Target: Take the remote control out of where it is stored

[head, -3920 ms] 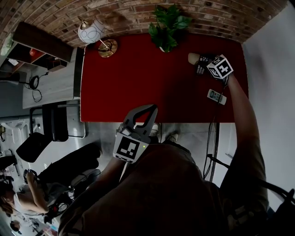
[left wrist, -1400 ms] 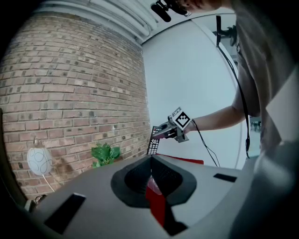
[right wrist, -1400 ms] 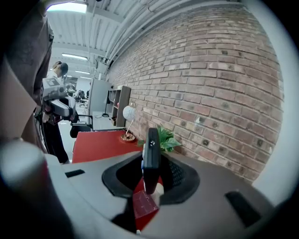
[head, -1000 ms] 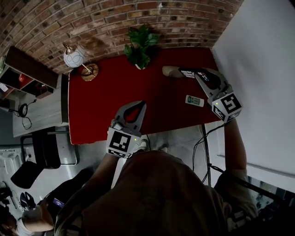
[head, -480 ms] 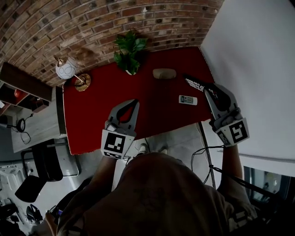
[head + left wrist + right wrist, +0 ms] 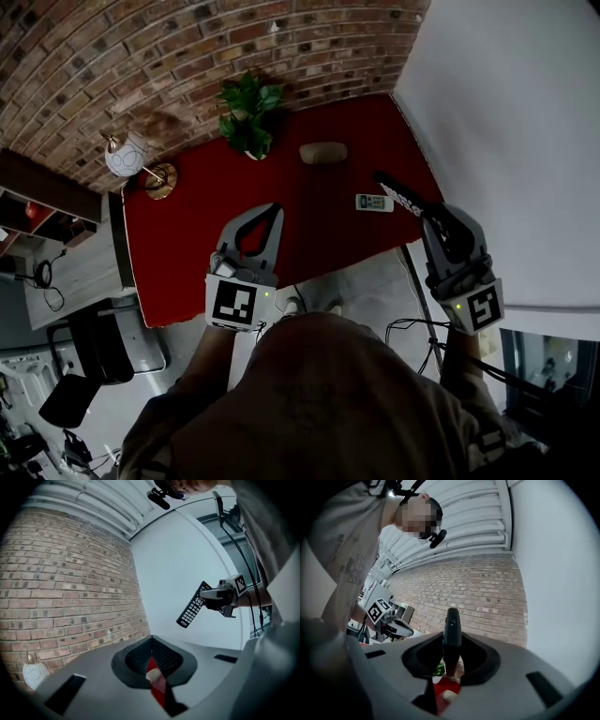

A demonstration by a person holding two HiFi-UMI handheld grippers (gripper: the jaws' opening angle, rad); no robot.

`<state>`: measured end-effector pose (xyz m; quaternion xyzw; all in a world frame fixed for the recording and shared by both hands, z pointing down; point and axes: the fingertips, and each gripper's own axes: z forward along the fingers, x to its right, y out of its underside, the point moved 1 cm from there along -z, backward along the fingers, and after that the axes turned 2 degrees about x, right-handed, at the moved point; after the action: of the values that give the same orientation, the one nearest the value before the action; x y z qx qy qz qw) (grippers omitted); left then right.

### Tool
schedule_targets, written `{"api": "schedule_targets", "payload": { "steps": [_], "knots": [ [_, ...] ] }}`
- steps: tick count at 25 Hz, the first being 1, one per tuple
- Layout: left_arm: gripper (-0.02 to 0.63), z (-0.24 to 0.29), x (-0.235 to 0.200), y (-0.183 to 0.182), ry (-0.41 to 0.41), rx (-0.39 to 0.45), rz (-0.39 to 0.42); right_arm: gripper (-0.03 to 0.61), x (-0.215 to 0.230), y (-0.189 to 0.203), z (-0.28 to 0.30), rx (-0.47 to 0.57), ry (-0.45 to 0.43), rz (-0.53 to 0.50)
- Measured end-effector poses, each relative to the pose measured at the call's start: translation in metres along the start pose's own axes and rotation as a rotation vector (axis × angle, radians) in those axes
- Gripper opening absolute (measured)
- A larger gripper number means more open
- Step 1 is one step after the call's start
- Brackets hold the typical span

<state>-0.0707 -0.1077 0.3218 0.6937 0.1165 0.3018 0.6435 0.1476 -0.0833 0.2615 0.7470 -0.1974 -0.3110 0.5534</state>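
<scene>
As right gripper (image 6: pixel 429 217) clamps long black plastic remote control (image 6: pixel 397 197) aloft above right edge of red tabletop (image 6: pixel 211 234), well apart from beige oval holder (image 6: pixel 322 152), extraction judged done. Idle left gripper (image 6: pixel 273 209): jaws together, nothing between. Remaining: setting down, if wanted.

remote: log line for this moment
right tool: shut on remote, in air | left tool: shut, empty | holder: on table, remote out

- Brick wall (image 6: pixel 187 47) ahead of the left gripper (image 6: pixel 272 212), beyond the red table (image 6: pixel 178 253).
- White wall (image 6: pixel 506 112) beside the right gripper (image 6: pixel 429 217), on its right.
- Lamp (image 6: pixel 128 155) ahead-left and plant (image 6: pixel 246 112) ahead of the left gripper.
- Grey floor (image 6: pixel 361 277) beneath both.
</scene>
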Motion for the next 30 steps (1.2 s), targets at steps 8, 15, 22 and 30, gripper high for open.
{"api": "schedule_targets", "payload": {
  "steps": [8,15,22,30],
  "knots": [
    [0.011,-0.002,-0.006,-0.003,-0.014,0.003,-0.017,0.095,-0.017,-0.001,-0.010,0.023,0.010,0.043],
    [0.011,-0.005,-0.009,0.001,-0.022,-0.012,-0.017,0.095,-0.020,-0.012,-0.020,0.035,0.020,0.046],
    [0.011,-0.003,-0.007,0.003,-0.011,-0.022,-0.025,0.095,-0.020,-0.014,-0.030,0.025,0.036,0.038],
    [0.011,0.000,0.000,-0.002,0.006,-0.004,-0.025,0.095,-0.013,-0.014,-0.025,0.022,0.073,0.060]
  ]
}}
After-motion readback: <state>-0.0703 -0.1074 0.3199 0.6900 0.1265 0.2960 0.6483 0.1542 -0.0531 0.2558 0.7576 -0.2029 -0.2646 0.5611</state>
